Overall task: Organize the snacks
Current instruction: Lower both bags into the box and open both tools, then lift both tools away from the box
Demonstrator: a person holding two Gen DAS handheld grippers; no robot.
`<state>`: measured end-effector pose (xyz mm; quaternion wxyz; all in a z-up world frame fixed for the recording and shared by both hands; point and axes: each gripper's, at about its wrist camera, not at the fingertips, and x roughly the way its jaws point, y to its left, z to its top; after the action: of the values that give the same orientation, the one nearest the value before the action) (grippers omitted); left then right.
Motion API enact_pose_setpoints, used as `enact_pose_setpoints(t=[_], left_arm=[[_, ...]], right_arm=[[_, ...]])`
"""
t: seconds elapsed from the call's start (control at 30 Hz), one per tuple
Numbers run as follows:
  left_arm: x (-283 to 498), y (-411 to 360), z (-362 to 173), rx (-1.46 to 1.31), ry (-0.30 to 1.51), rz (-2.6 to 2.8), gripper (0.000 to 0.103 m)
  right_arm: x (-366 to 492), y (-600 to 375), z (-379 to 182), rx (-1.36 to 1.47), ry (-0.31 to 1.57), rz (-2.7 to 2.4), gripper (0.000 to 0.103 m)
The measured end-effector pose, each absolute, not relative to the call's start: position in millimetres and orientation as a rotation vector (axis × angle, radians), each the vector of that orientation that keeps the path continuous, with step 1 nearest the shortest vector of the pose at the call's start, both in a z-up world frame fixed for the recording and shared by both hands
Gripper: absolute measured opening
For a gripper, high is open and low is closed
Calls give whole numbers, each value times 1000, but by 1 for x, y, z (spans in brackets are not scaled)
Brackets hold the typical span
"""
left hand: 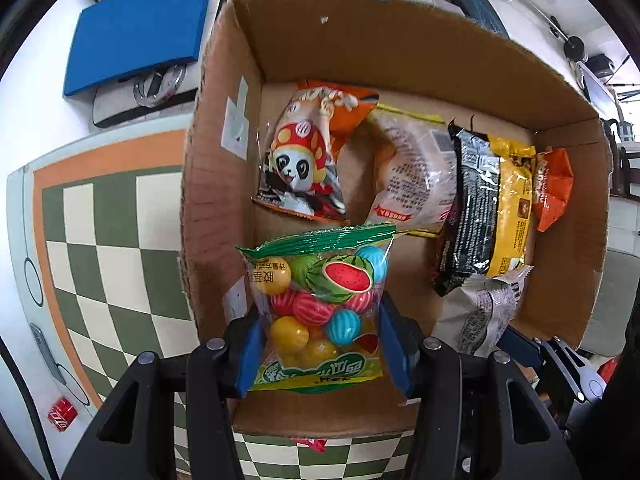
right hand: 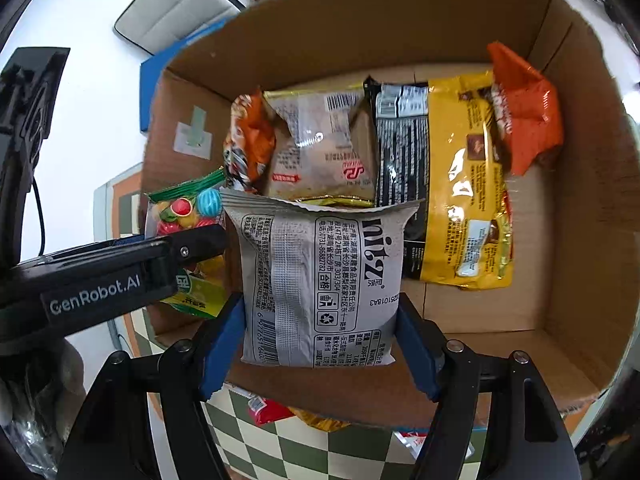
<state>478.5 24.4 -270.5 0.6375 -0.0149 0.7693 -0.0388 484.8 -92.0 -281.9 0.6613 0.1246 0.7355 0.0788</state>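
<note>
your left gripper (left hand: 320, 344) is clamped on the clear plastic bag of coloured watermelon-print gum balls (left hand: 320, 304), blue pads pinching its lower sides; the bag hangs over the near-left corner of the open brown cardboard box (left hand: 400, 40). your right gripper (right hand: 320, 344) holds the grey foil snack pouch with black print (right hand: 320, 284) across its width, over the box's near middle. both bags look light, soft and slick. the gum balls will likely shift inside, so keep the grip low, on film rather than on a ball. the pouch is puffed with air; squeeze gently. already in the box: a panda-print orange packet (left hand: 304, 160), a pale bread packet (left hand: 416, 172), a black-and-yellow packet (left hand: 492, 208) and a small orange packet (left hand: 554, 188). the box sits on a green-and-cream checkered mat (left hand: 112, 248). a blue foam pad (left hand: 140, 28) lies beyond, on white.
</note>
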Motion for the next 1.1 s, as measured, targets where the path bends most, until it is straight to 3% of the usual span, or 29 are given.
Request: enact_pose_setpoints(t=[0.3,0.33,0.37,0.4,0.47,0.83,1.1], left_arm=[[480,31,-273,-69,1771,-72,52],[481,34,-272,-77,1767,-70,53],[481,35,-271,-75,1763,-66,63],[482,37,-269,-70,1757,-62,76],[482,39,-264,-80,1740,-62,85],[461,39,-237,-92,1687,-72,86],[418,40,-200,-66,1533,-42,86]], right_arm=[[494,-83,-303,301,1721,199,76],[495,-83,-306,297,1737,198,84],[496,-85,-308,285,1739,194,95],[496,-83,-307,270,1735,194,96],[497,-79,-305,238,1733,187,96],[483,-81,-288,191,1704,137,96],[461,-107,-248,133,1604,93,96]])
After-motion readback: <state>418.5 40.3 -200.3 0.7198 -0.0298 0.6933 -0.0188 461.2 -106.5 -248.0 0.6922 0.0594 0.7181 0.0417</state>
